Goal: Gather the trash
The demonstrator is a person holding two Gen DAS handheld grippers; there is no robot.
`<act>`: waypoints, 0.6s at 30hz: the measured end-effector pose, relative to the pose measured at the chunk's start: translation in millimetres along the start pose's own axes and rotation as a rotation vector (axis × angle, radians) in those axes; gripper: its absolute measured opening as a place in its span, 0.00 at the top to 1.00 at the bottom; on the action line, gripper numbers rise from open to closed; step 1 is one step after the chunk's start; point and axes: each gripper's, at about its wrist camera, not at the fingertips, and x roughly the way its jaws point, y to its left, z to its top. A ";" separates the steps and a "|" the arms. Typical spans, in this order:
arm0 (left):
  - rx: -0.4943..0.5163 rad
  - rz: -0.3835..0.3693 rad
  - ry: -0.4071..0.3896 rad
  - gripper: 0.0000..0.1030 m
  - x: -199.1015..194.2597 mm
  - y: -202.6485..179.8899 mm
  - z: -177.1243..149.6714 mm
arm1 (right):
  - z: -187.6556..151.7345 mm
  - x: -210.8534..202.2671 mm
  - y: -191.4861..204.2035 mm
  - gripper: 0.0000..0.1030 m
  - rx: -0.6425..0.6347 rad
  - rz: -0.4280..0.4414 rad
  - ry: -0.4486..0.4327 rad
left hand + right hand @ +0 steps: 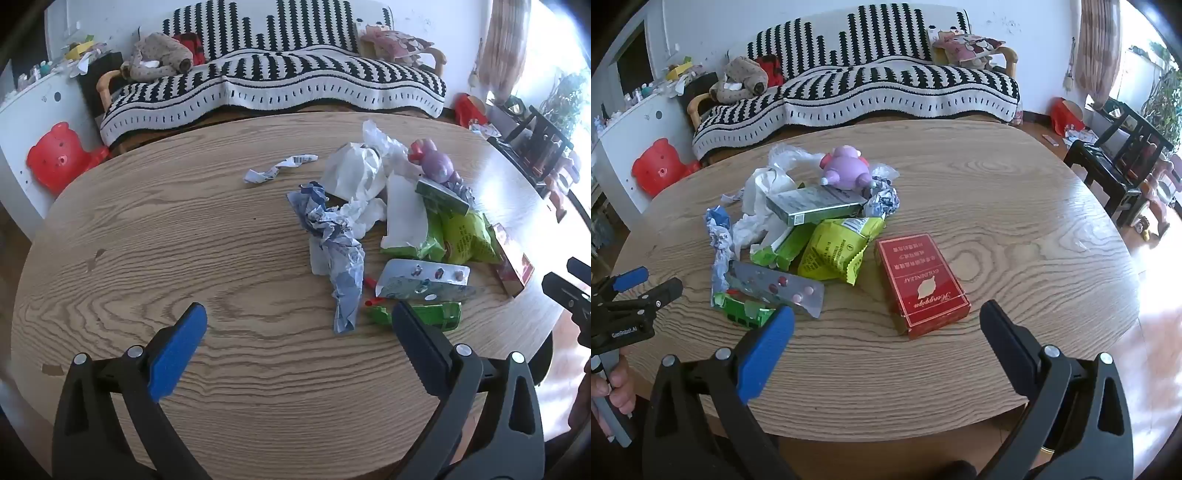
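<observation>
The trash lies in a loose heap on the oval wood-grain counter (1015, 206), and the flat red cardboard box (921, 284) marks its near right edge. Just left of the box sits a crinkled yellow-green snack bag (836, 251), and left of that a silver foil pill strip (783, 290) with round pink and red tablets, overlapping a green plastic scrap (742, 314). Behind the bag a grey-green carton (816, 206) rests tilted across crumpled white tissue (757, 199), with a rounded purple plastic toy (846, 171) farther back. A twisted blue-and-white wrapper (340, 258) lies at the heap's left side, and a small printed paper scrap (280, 168) sits apart beyond it. The right gripper (886, 325) hovers just in front of the box, fingers spread wide, touching nothing. The left gripper (299, 321) hangs over bare wood left of the heap, fingers equally wide apart and empty. The box's print is too small to read fully.
</observation>
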 end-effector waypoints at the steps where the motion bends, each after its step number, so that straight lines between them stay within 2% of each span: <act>1: -0.003 -0.001 -0.006 0.05 -0.3 0.1 -0.1 | 0.0 -0.2 0.1 0.05 0.000 -0.001 -0.004; 18: -0.013 -0.013 -0.008 0.05 0.0 3.7 1.4 | 0.3 0.1 1.7 0.05 -0.005 -0.007 0.002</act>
